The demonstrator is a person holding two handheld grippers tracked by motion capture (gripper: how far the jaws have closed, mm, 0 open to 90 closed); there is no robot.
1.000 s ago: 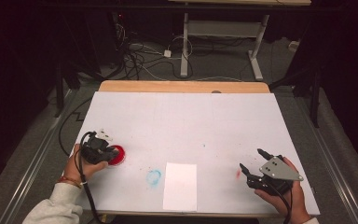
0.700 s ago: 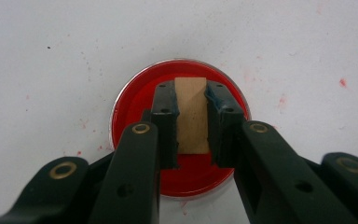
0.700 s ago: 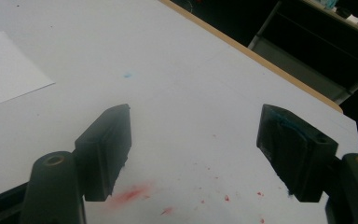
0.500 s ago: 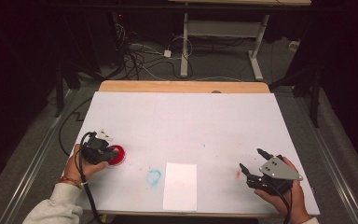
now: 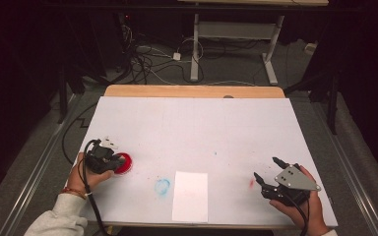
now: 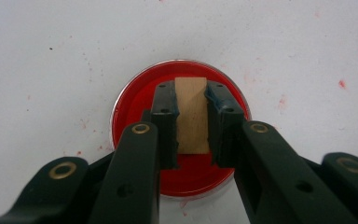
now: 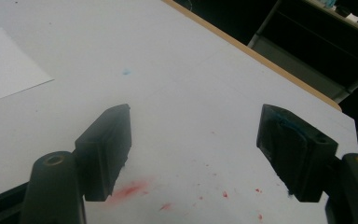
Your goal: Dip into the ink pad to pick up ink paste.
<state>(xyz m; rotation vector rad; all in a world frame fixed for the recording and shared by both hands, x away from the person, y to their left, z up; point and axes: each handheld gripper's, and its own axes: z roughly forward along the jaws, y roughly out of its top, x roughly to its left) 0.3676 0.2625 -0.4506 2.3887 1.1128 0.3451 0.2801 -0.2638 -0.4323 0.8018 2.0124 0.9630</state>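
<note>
A round red dish of paint (image 6: 121, 116) (image 5: 125, 162) rests on the white table at the left. My left gripper (image 6: 192, 105) (image 5: 114, 163) points straight down over it, shut on a small wooden block (image 6: 191, 116) whose lower end is at the red surface; touching or apart, I cannot tell. At the right front my right gripper (image 7: 193, 140) (image 5: 267, 169) hovers open above the table with nothing between its jaws. A white sheet of paper (image 5: 191, 195) (image 7: 4, 60) lies at the front middle.
A blue ring mark (image 5: 162, 186) sits left of the paper, and a red smear (image 5: 251, 183) (image 7: 130, 189) lies by my right gripper. The wooden table edge (image 5: 192, 91) runs along the back. Cables and a desk frame (image 5: 236, 34) are on the floor beyond.
</note>
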